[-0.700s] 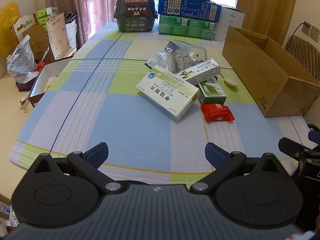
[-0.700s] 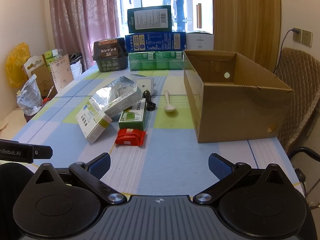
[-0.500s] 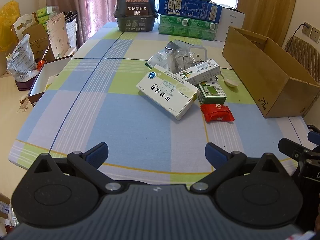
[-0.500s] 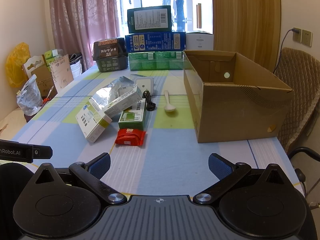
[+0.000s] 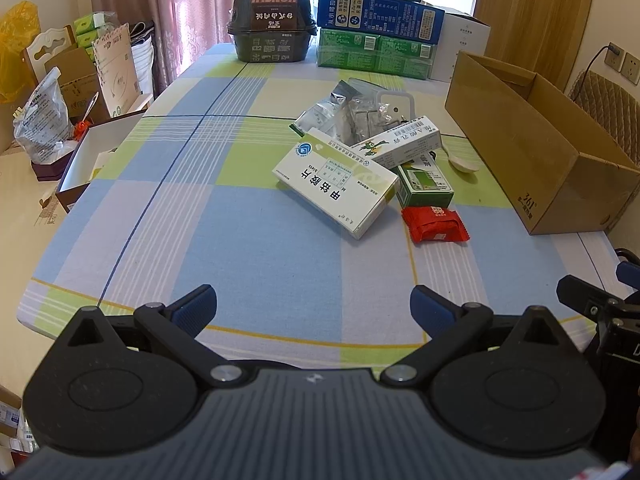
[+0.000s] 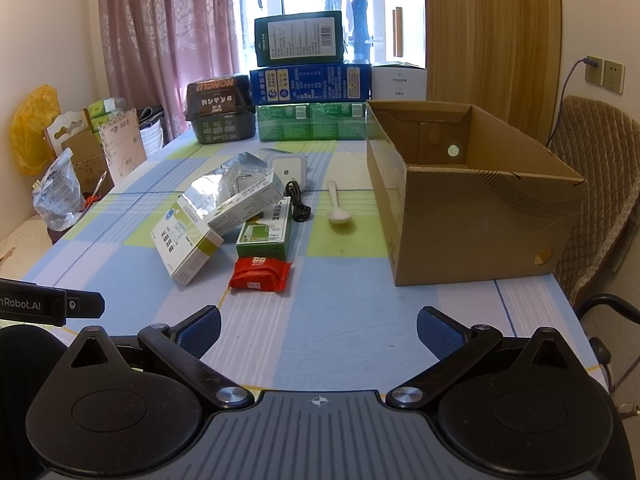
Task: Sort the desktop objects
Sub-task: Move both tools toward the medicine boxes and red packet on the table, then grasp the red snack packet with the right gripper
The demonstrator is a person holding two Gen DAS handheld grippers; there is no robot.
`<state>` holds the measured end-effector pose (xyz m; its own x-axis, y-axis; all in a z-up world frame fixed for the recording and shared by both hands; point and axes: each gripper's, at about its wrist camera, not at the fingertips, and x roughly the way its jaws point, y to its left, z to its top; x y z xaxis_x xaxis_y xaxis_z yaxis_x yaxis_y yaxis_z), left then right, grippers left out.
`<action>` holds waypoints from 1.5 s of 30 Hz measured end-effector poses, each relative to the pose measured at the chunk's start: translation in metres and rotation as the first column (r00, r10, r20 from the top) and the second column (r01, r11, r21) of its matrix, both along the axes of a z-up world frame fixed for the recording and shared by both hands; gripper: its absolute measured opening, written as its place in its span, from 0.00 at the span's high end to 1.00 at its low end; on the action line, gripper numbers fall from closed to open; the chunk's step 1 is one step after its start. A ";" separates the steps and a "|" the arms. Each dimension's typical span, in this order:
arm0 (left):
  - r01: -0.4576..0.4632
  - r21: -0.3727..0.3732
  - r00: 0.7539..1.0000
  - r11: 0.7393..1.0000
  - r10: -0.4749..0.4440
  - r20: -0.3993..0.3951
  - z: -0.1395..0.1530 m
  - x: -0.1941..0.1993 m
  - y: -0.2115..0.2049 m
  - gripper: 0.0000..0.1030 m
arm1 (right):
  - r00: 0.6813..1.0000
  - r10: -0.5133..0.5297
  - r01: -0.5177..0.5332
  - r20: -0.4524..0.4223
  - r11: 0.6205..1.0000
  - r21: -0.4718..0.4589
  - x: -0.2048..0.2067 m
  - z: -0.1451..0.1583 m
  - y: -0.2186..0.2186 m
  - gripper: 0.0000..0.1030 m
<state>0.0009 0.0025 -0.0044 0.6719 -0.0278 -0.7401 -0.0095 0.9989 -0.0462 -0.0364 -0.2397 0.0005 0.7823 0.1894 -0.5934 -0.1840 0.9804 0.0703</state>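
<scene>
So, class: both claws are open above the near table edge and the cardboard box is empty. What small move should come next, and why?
Probably ease the right claw forward toward the red packet. It is the nearest loose item, lies flat and apart from the pile, and the open cardboard box sits on that side. The left claw is open and holds nothing too.

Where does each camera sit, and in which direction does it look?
Left wrist: on the left gripper, looking down the table at the large white medicine box; its open jaws show, and the right gripper at the right edge.
Right wrist: on the right gripper, facing the cardboard box; open jaws show.
Shared: the red packet.
</scene>
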 end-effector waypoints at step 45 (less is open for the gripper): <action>-0.062 -0.167 0.996 0.984 0.049 -0.079 0.006 0.089 0.003 0.02 | 0.992 0.090 -0.087 -0.093 0.995 0.039 0.078 -0.033 0.030 0.02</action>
<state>0.0901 0.0058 0.0018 0.6192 -0.1208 -0.7759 -0.0745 0.9746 -0.2112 0.0417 -0.2097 -0.0322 0.7021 0.2773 -0.6559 -0.2605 0.9572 0.1258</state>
